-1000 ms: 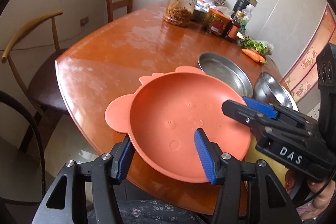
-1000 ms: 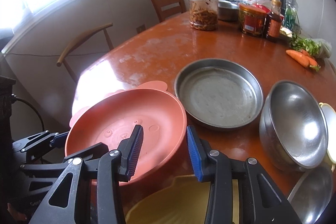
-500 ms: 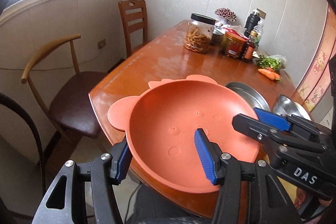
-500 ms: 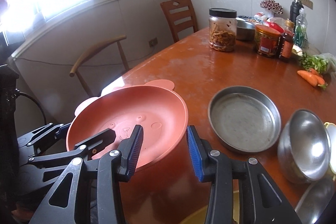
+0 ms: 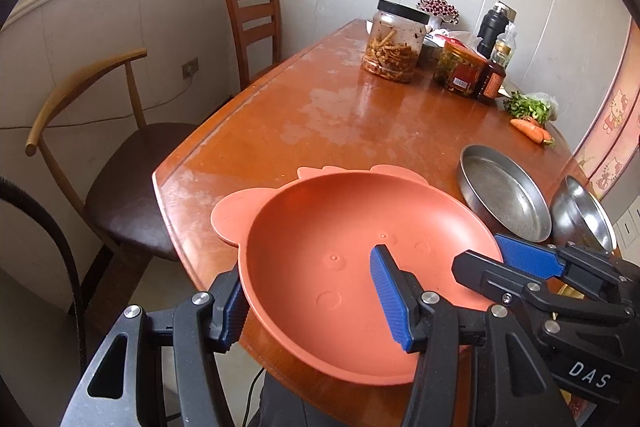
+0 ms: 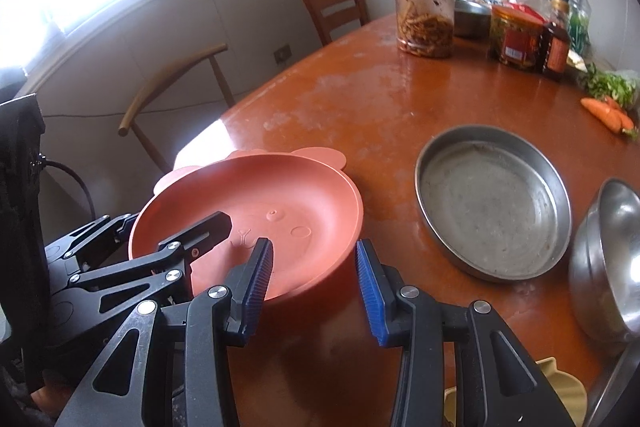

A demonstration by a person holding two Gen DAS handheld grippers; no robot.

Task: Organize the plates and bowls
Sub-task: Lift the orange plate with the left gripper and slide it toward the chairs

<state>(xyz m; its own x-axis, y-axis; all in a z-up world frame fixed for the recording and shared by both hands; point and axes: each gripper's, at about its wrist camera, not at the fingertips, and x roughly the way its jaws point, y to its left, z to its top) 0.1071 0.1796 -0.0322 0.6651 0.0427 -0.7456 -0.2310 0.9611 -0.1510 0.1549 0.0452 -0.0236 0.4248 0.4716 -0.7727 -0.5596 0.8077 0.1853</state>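
A salmon-orange plastic plate with bear ears (image 5: 352, 267) is held above the near corner of a glossy reddish-brown wooden tabletop (image 5: 320, 115). The left gripper (image 5: 312, 303) grips the plate's near rim: one blue-padded finger sits under the outer edge and the other lies inside the dish, so the fingers are pinching the rim between them. The right gripper (image 6: 314, 287) hangs just beside the plate's right edge, with its fingers spread apart and nothing between them; in the left wrist view its blue pad (image 5: 528, 261) shows next to the plate's right rim. To the right of the plate, resting on the tabletop, is a round shallow stainless steel pan (image 6: 494, 203), and beside that, further right, a deeper shiny steel bowl (image 6: 612, 259). A pale yellow dish (image 6: 560, 383) peeks in at the bottom edge. At the far end of the tabletop stand a clear jar with a black lid (image 5: 394, 41), a red-labelled jar (image 5: 460, 73), dark bottles, some greens and an orange carrot (image 5: 530, 129). Two wooden chairs stand by the wall on the left.
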